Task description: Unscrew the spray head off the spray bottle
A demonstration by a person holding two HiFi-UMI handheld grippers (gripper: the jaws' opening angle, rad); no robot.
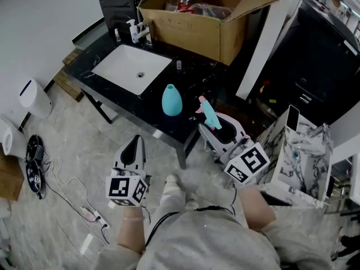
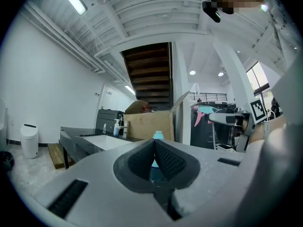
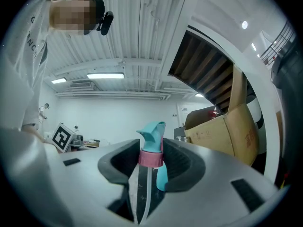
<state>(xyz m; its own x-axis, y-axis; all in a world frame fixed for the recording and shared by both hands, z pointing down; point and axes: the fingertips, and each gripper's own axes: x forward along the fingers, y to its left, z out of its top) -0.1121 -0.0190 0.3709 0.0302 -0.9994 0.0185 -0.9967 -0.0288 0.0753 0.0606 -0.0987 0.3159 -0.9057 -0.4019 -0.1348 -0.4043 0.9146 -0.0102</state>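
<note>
The teal spray bottle [image 1: 171, 100], with no head on it, stands upright on the black counter [image 1: 112, 94], right of the sink. Its neck [image 2: 157, 135] shows just past my left gripper's tips. The teal spray head [image 1: 207, 112] with its pink collar is off the bottle, held in the air to the bottle's right. My right gripper [image 1: 216, 129] is shut on the head; the collar [image 3: 151, 158] sits between the pads and the dip tube hangs below. My left gripper [image 1: 133, 149] is shut and empty, in front of the counter and short of the bottle.
An open cardboard box [image 1: 208, 24] sits at the counter's back. A white sink basin [image 1: 132, 66] with a faucet [image 1: 138, 32] is to the left. A white bin [image 1: 34, 97] and cables [image 1: 67, 190] are on the floor. A marbled box [image 1: 301, 151] stands to the right.
</note>
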